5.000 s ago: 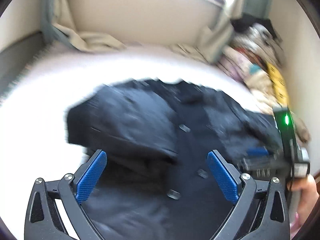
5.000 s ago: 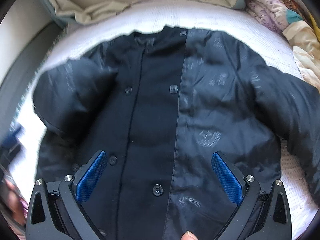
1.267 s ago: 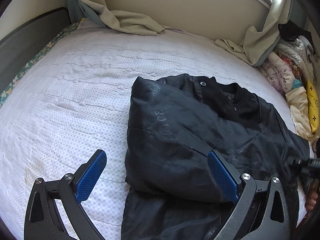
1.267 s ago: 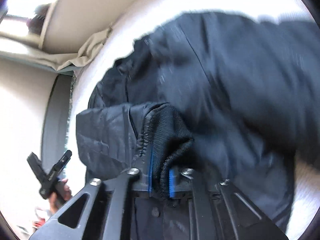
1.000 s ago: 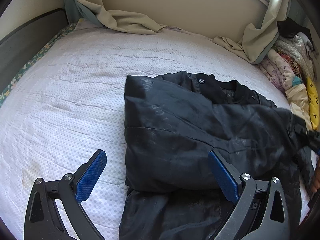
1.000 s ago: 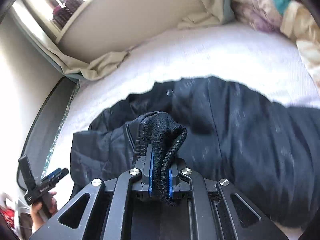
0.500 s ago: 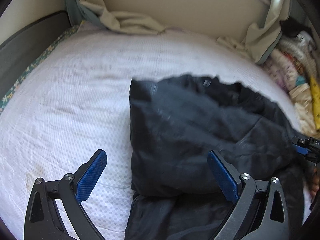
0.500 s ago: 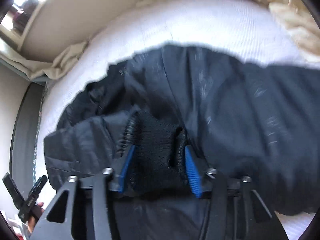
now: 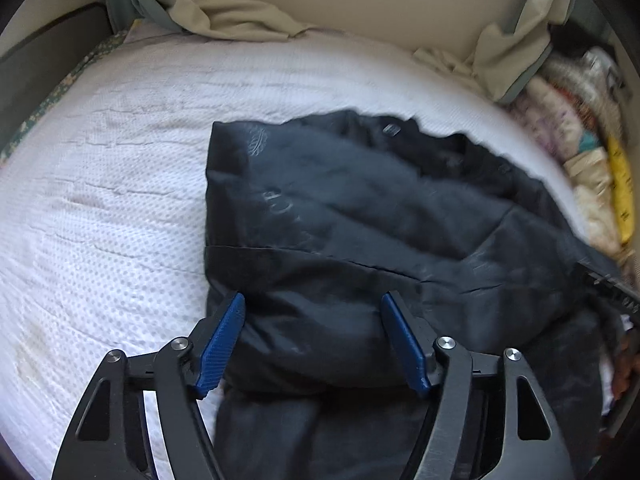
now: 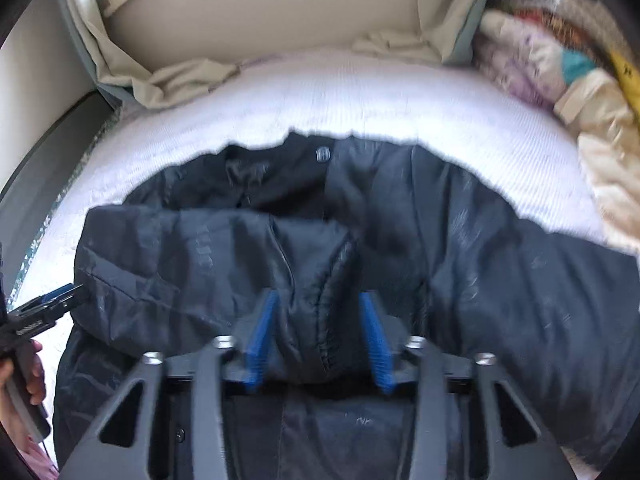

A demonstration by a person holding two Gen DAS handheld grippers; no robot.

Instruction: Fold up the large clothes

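- From the left wrist, we see our left gripper point(image 9: 312, 340) over the near left part of a black jacket point(image 9: 360, 220) that lies on a white bed cover point(image 9: 100, 200).
- Its jaws stand apart and are closing; the folded-over sleeve panel of the jacket lies between the blue pads point(image 9: 222, 344), and we see neither pad pressing into the cloth.
- The left pad sits just at the jacket's left edge, with bare cover beyond it; the right pad is over the dark fabric.
- Ahead of the jaws the jacket runs up to its collar, and past that a beige curtain point(image 9: 240, 20) is bunched against the wall.
- Far right of the jaws a heap of pale, patterned bedding point(image 9: 568, 132) lies at the bed's edge, and the tip of the other gripper shows at the jacket's right side.
- From the right wrist, we see our right gripper point(image 10: 318, 340) with a bunched fold of the jacket point(image 10: 500, 260), stitched seam and all, filling the gap between its blue pads point(image 10: 260, 336).
- These jaws stand narrowly apart and are closing; the picture is blurred, but the cloth touches both pads.
- Ahead of the jaws the jacket spreads wide, its collar farthest away on the bed cover point(image 10: 360, 92).
- Far left of the jaws the left gripper point(image 10: 52, 304) reaches the jacket's edge, held by a hand point(image 10: 24, 380).
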